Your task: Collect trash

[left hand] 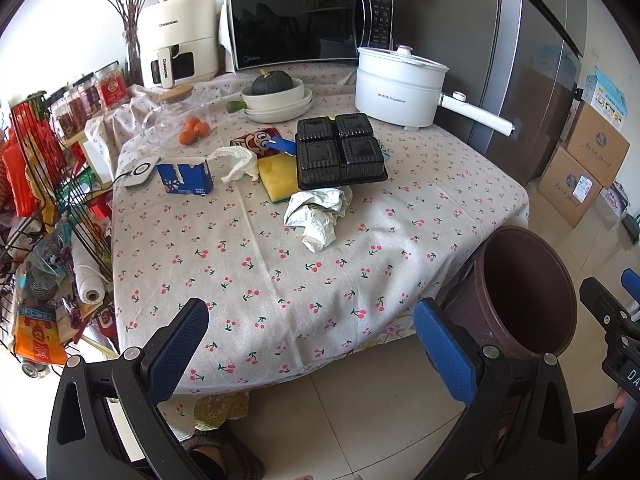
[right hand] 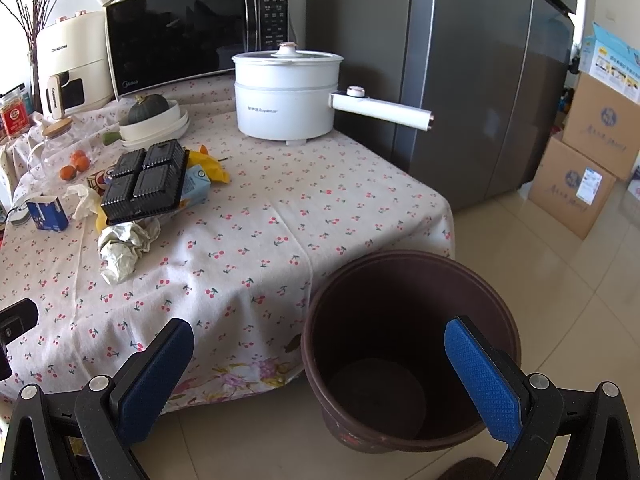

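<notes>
Since the crumpled paper wad (left hand: 318,216) lies nearest the table's front edge, beside the black plastic tray (left hand: 340,152), both grippers, left (left hand: 316,344) and right (right hand: 320,372), hang spread and empty, the brown bin (right hand: 408,344) waiting below.

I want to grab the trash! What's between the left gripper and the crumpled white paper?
Only bare cherry-print tablecloth lies between the open left gripper and the crumpled white paper, shown in the left wrist view.

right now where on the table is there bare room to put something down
Bare cloth runs from the crumpled paper to the near table edge, and right of the black tray, in front of the white pot. The far left around the blue carton is crowded.
</notes>
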